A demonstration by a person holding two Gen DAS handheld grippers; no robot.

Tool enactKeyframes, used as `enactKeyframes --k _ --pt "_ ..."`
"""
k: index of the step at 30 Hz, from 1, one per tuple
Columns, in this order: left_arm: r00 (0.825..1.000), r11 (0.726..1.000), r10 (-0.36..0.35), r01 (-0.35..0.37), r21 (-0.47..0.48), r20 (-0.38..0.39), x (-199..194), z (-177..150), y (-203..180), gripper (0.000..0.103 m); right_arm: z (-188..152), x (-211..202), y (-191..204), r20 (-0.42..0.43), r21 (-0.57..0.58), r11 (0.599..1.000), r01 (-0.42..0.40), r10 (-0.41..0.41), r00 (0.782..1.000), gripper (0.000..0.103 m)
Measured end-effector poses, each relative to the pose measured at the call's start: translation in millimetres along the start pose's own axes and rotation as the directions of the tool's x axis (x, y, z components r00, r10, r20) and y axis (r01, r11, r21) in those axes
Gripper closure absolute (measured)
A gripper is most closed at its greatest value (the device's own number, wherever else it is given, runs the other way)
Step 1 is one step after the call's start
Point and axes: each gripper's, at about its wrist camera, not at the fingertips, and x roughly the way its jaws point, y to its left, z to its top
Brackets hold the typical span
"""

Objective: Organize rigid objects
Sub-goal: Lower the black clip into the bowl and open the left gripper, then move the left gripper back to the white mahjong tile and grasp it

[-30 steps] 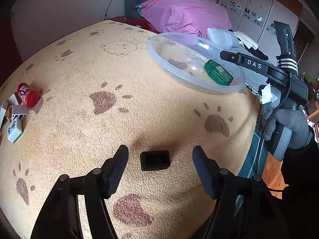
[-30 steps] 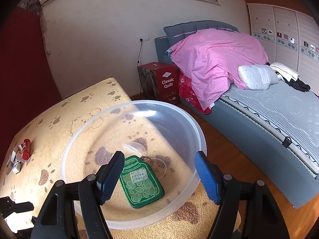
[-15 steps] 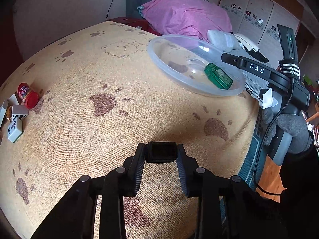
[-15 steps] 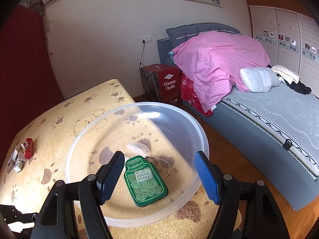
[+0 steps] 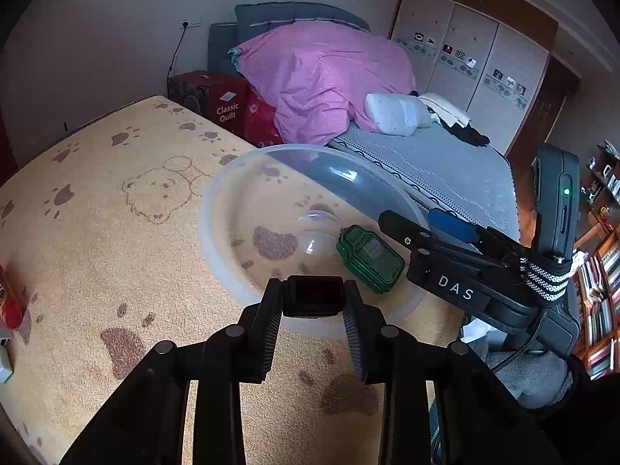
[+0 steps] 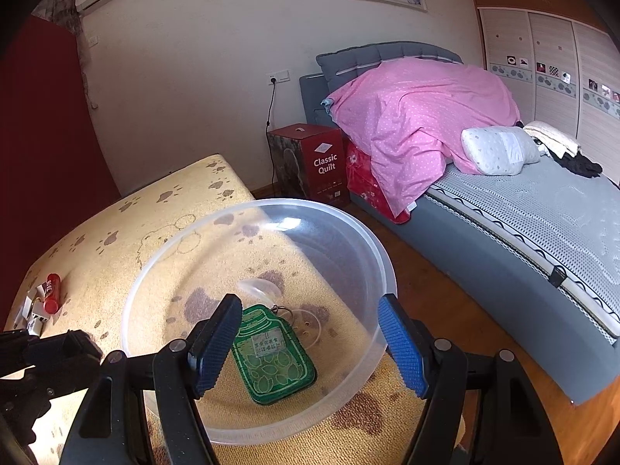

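Left wrist view: fingers [image 5: 271, 321] clamp small black box [image 5: 313, 296]; right gripper [image 6: 306, 345] spread wide.

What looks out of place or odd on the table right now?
Nothing looks spilled or damaged. The clear bowl sits at the table's corner by the bed, its far rim seeming to jut past the edge, with the green jar-shaped tag lying flat inside. The left gripper holds the small black box near its rim.

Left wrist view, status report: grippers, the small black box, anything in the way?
Left gripper shut on small black box, at clear bowl rim. Right gripper open over bowl. Green tin inside. Path clear.
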Motion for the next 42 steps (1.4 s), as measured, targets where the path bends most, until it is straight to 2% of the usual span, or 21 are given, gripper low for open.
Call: enactKeyframes --k 4,5,6,8,19,27,42 --pt "1.0 1.0 -0.018 0.018 -0.002 -0.004 17 5 -3 0.07 0 4 -3 -0.01 0.011 1.0 0.008 -0.008 1.0 0.027" --pt "1.0 1.0 -0.02 0.02 -0.008 -0.007 20 5 -3 0.064 0 5 -3 -0.013 0.013 1.0 0.009 -0.009 1.0 0.027" --pt "1.0 1.0 -0.02 0.02 -0.016 -0.013 22 4 -2 0.051 -1 6 -4 -0.015 0.014 1.0 0.009 -0.009 1.0 0.027" --pt "1.0 1.0 -0.007 0.007 -0.027 -0.013 25 3 1 0.037 -1 7 -3 -0.017 0.013 1.0 0.011 -0.01 1.0 0.027" --pt "0.997 0.997 0.077 -0.077 -0.025 0.0 15 -4 10 0.033 -1 5 3 -0.012 -0.01 1.0 0.026 -0.026 1.0 0.027" --pt "0.987 0.987 0.157 -0.157 -0.026 0.022 0 -8 21 0.03 2 -2 16 0.001 -0.045 0.998 0.04 -0.04 0.999 0.025" --pt "0.973 0.97 0.23 -0.226 -0.086 0.038 -27 -22 53 0.028 0 -6 50 -0.019 -0.115 0.993 0.01 -0.013 1.0 0.024"
